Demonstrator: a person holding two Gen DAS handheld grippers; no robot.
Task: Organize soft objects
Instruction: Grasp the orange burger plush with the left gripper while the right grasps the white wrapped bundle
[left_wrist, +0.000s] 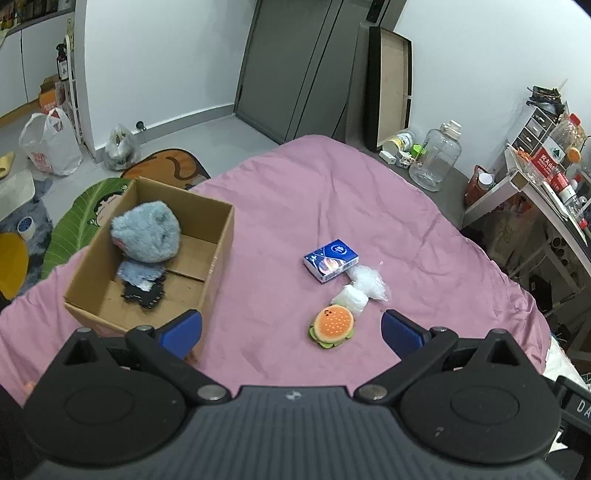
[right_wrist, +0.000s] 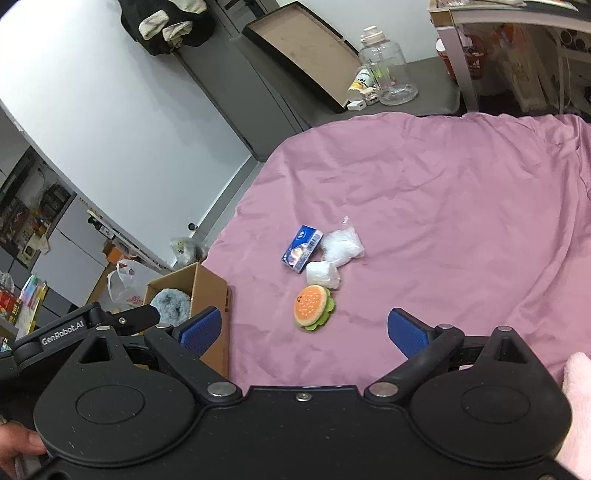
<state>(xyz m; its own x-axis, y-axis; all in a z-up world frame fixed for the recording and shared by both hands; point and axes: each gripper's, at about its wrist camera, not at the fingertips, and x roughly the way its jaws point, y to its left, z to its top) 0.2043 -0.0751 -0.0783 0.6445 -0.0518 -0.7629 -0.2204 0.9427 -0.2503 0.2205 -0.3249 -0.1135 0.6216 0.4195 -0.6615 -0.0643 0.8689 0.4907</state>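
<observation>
A plush burger (left_wrist: 332, 326) (right_wrist: 313, 305) lies on the pink bedspread (left_wrist: 332, 192) (right_wrist: 424, 184). Just beyond it are two crumpled white plastic wads (left_wrist: 360, 291) (right_wrist: 334, 254) and a blue tissue pack (left_wrist: 330, 261) (right_wrist: 302, 248). An open cardboard box (left_wrist: 218, 254) (right_wrist: 208, 291) at the left holds a fluffy grey-blue plush (left_wrist: 147, 230) (right_wrist: 171, 304) and a dark pixel-edged item (left_wrist: 142, 288). My left gripper (left_wrist: 291, 328) is open and empty, above the bedspread near the burger. My right gripper (right_wrist: 303, 330) is open and empty, just short of the burger.
A clear water jug (left_wrist: 436, 158) (right_wrist: 388, 70), a framed board (left_wrist: 391, 85) and small bottles stand beyond the bed. A cluttered white shelf (left_wrist: 535, 188) is at the right. Plastic bags (left_wrist: 51, 144) and mats lie on the floor at the left.
</observation>
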